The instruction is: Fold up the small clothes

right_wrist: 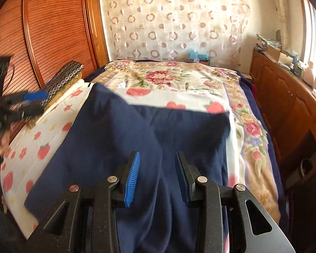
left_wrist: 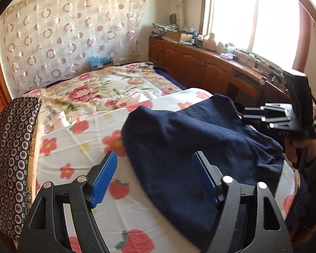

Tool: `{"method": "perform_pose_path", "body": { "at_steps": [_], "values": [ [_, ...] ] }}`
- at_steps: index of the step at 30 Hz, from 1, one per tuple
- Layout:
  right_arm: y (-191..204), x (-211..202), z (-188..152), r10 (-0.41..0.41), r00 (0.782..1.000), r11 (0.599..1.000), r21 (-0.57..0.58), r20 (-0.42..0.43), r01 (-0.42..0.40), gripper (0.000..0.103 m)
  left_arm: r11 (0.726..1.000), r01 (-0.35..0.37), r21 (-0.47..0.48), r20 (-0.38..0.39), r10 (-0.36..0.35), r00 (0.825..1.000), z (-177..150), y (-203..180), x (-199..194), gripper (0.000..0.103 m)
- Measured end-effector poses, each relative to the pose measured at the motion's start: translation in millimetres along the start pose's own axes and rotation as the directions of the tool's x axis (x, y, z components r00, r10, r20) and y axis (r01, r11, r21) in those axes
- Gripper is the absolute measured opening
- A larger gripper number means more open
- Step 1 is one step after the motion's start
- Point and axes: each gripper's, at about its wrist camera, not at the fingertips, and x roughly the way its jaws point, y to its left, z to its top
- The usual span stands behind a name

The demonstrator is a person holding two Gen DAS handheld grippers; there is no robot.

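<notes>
A dark navy garment (left_wrist: 189, 139) lies spread on the strawberry-print sheet (left_wrist: 80, 147) of the bed; it also shows in the right wrist view (right_wrist: 137, 130). My left gripper (left_wrist: 155, 177) is open and empty, hovering over the garment's near left edge. My right gripper (right_wrist: 158, 175) is open and empty, just above the garment's near end. The right gripper shows in the left wrist view (left_wrist: 263, 116) at the garment's far right corner. The left gripper shows in the right wrist view (right_wrist: 31, 103) at the far left, beside the bed.
A patterned dark pillow (left_wrist: 12, 158) sits at the bed's left edge. A floral blanket (right_wrist: 179, 78) covers the far half of the bed. A wooden cabinet (left_wrist: 200, 63) with clutter runs along the right under the window. A wooden slatted door (right_wrist: 52, 31) stands left.
</notes>
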Motion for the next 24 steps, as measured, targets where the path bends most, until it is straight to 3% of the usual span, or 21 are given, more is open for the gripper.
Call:
{"method": "perform_pose_path", "body": {
  "at_steps": [10, 17, 24],
  "values": [
    [-3.7, 87.5, 67.2, -0.005, 0.995, 1.0, -0.016, -0.097, 0.004, 0.036, 0.999, -0.018, -0.042, -0.025, 0.017, 1.0, 3.4, 32.2, 28.3, 0.075],
    [6.5, 130.2, 82.7, 0.031, 0.985, 0.999, -0.021, -0.168, -0.035, 0.036, 0.998, 0.001, -0.071, -0.02, -0.002, 1.0, 5.7, 49.8, 32.4, 0.075],
    [20.0, 129.1, 82.9, 0.111, 0.977, 0.992, -0.034, -0.183, -0.119, 0.036, 0.995, 0.002, -0.101, -0.005, -0.003, 1.0, -1.7, 65.4, 23.6, 0.075]
  ]
}}
